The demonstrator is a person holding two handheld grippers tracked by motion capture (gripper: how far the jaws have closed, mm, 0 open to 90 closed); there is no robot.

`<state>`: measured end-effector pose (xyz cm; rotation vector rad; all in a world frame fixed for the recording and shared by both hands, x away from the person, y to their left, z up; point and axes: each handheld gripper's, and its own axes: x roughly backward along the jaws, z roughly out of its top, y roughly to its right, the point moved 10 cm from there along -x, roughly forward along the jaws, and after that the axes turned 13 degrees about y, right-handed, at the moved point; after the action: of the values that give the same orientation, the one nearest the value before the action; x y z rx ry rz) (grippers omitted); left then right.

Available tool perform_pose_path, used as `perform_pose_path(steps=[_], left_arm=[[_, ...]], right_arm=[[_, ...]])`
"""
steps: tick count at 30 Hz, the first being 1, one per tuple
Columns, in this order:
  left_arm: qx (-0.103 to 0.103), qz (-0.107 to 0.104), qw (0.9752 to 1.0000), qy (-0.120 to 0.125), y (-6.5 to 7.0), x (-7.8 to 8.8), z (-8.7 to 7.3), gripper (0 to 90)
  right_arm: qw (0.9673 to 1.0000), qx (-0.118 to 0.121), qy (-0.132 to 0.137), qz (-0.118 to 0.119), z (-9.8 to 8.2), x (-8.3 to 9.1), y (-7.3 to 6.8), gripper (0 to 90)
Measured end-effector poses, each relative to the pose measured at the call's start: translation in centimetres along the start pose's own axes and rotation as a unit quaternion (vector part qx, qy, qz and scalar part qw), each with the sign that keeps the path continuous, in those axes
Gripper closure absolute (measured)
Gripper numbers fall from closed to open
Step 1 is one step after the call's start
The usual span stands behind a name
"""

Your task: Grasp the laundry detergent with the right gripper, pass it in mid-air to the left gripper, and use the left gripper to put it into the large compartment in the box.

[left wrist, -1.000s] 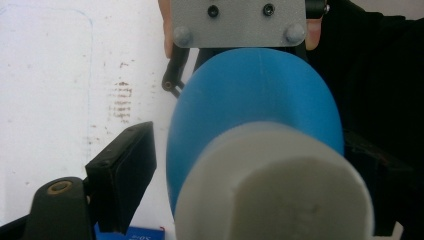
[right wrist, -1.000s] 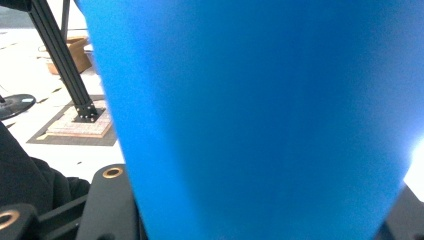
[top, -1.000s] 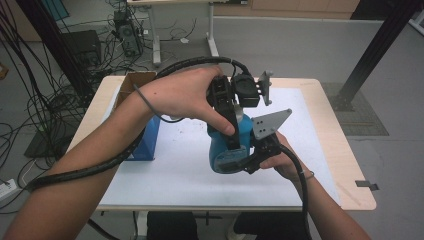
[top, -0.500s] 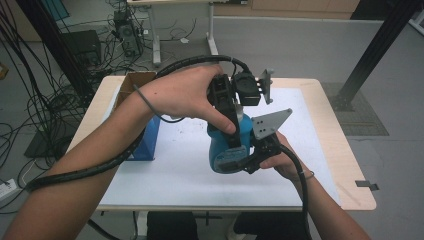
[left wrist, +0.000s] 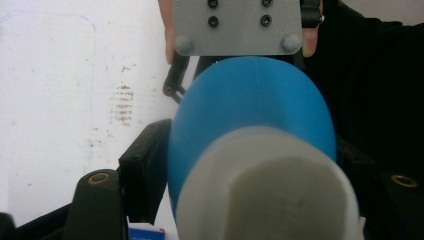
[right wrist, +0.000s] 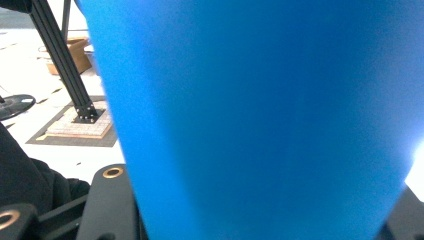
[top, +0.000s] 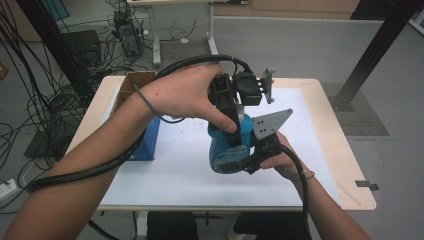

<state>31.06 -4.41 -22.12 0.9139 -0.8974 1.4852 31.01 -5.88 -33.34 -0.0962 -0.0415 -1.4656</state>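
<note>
A blue bottle with a white cap is held above the white mat. My right gripper is shut on its blue body from the near right, and that body hides the space between the jaws. From above, my left gripper comes down over the neck. Its jaws have just been closing with the cap between them, and the pads now lie against it. The left gripper view also looks down the blue shoulder to the right gripper's grey plate.
A blue box lies at the mat's left edge, with a cardboard box behind it. The wooden table ends close on the right. Cables cover the floor at the left; a black post rises at the back right.
</note>
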Motion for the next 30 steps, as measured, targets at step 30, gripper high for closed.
perform_pose_path(steps=[30], left_arm=[[0.003, 0.000, 1.0000, 0.004, 0.21, 0.12, 0.13, 37.3]], right_arm=[[1.0000, 0.002, 0.000, 0.002, 0.08, -0.01, 0.00, 40.2]])
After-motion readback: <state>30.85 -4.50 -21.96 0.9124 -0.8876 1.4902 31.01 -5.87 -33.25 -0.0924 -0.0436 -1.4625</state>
